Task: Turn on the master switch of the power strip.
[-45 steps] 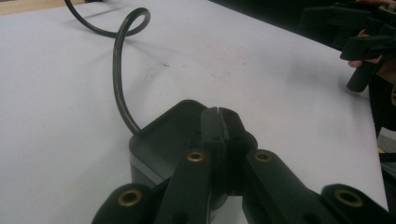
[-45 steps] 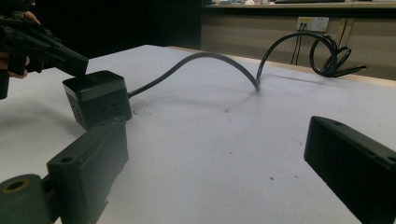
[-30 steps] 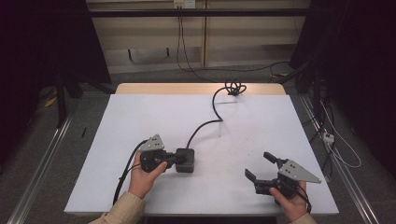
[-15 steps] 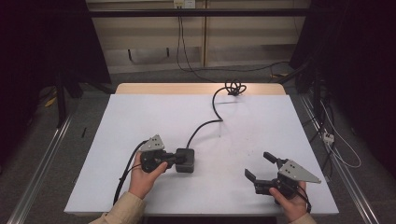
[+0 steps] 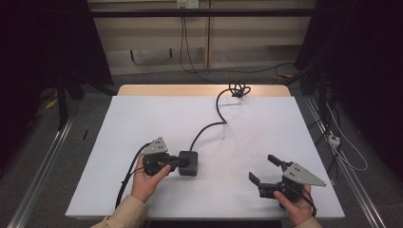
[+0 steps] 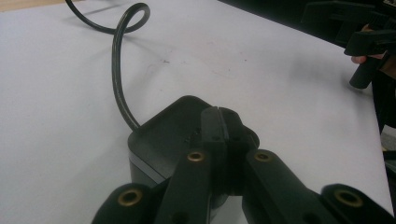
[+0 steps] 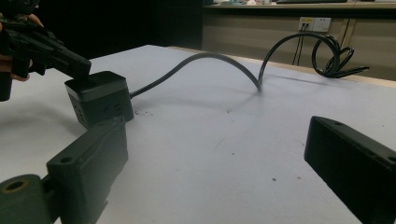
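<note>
A black cube-shaped power box [image 5: 191,167] lies on the white table [image 5: 142,118], left of middle near the front. Its black cable [image 5: 216,124] runs toward the far edge and ends in a coil [image 5: 239,89]. My left gripper [image 5: 182,161] is shut, jaws pressed together with nothing between them, its tips resting over the top of the box [image 6: 159,135]. In the left gripper view the closed tips [image 6: 218,117] sit on the box lid. My right gripper [image 5: 263,169] stands open at the front right, apart from the box [image 7: 100,100], nothing between its jaws [image 7: 217,128].
The cable [image 7: 210,58] arches above the tabletop mid-table. Loose wires and a plug strip [image 5: 334,139] lie on the floor to the right of the table. A wall socket [image 5: 186,4] is behind the table. Bare white surface lies between the two grippers.
</note>
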`<state>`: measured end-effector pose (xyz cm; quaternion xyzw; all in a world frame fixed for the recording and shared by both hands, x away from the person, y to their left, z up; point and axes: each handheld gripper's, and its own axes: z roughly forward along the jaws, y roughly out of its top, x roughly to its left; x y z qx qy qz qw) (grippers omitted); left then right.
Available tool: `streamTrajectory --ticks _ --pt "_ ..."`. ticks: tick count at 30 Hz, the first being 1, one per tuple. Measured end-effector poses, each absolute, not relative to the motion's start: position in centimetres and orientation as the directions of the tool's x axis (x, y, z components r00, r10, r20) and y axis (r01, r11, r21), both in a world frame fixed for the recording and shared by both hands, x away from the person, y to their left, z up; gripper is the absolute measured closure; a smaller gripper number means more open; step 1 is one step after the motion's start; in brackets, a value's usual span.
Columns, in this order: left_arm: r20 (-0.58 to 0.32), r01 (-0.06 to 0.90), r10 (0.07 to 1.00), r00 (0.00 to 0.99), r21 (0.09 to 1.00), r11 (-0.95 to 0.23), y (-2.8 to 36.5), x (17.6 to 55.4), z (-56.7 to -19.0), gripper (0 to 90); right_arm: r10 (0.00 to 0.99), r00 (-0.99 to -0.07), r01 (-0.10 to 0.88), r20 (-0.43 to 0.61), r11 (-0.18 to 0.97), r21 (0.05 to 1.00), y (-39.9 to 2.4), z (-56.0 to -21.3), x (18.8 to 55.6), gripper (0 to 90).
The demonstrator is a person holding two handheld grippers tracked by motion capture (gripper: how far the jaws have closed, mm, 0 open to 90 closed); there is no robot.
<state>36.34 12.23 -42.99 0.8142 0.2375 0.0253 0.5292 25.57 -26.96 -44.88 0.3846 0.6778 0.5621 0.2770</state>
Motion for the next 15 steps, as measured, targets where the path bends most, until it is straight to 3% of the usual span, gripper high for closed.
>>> streamTrajectory --ticks 15 --pt "-0.201 0.354 0.415 0.887 0.873 -0.335 12.22 36.31 -42.98 90.0 0.831 -0.553 0.21 0.059 0.071 0.975 -26.96 -44.86 25.57 5.4"
